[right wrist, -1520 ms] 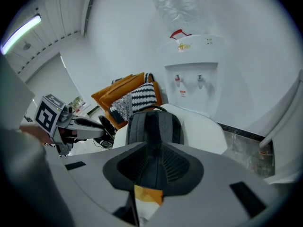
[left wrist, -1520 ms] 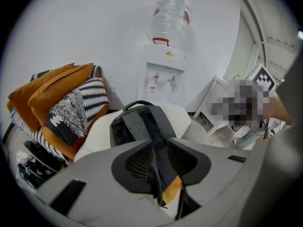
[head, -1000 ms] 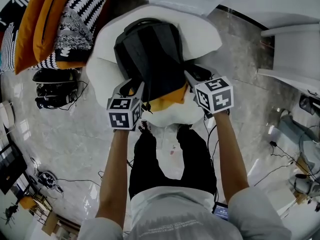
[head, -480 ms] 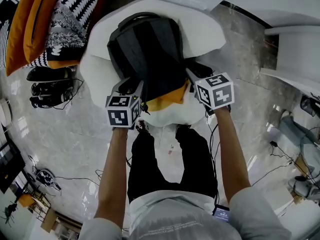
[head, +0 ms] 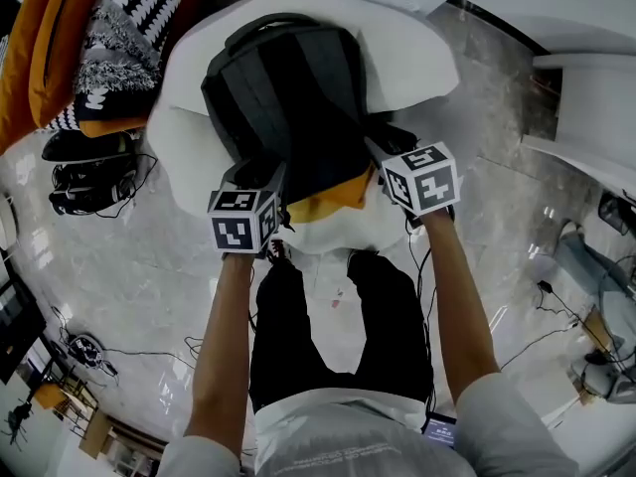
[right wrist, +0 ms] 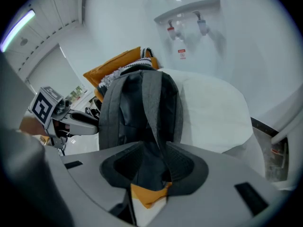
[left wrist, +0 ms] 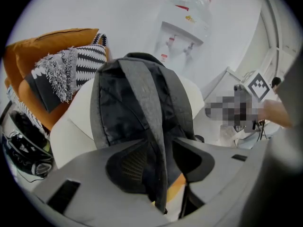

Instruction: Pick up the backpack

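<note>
Lowered slightly since a second ago, the left gripper (left wrist: 163, 162) and right gripper (right wrist: 152, 167) are seen with jaws just opened wider. Each stands loosely parted about a grey strap (left wrist: 147, 98) of the backpack (head: 283, 97). Nothing is clamped. The backpack is propped on the white cushion (head: 412, 58).

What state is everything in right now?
backpack: resting on the white seat, straps up
left gripper: open, jaws just been opening, grey strap between them
right gripper: open, jaws just been opening, grey strap between them
cushions: piled beside the seat
</note>
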Action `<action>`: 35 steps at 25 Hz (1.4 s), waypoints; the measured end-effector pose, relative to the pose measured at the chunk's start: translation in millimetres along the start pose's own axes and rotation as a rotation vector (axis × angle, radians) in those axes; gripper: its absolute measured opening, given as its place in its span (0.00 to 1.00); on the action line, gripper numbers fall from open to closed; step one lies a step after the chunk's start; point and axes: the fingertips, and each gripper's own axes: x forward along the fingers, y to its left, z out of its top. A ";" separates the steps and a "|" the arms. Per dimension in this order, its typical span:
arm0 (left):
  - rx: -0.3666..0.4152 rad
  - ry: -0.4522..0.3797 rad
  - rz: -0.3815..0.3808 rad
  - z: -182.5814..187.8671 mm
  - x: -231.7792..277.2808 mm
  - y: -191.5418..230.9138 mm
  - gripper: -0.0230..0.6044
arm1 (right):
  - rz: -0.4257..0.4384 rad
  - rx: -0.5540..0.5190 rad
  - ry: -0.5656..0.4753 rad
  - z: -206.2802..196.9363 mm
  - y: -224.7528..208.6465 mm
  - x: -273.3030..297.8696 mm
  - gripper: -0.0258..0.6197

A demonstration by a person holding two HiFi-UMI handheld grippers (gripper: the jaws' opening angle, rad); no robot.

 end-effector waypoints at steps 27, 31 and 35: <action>-0.021 0.041 -0.002 -45.3 66.2 11.7 0.36 | -0.029 -0.102 0.066 -27.0 -16.3 95.0 0.30; -0.010 0.034 0.005 -46.2 72.0 14.2 0.36 | -0.036 -0.106 0.071 -30.7 -20.5 106.6 0.30; -0.039 0.055 0.035 -51.0 78.7 20.6 0.36 | -0.041 -0.107 0.078 -33.3 -24.7 116.2 0.30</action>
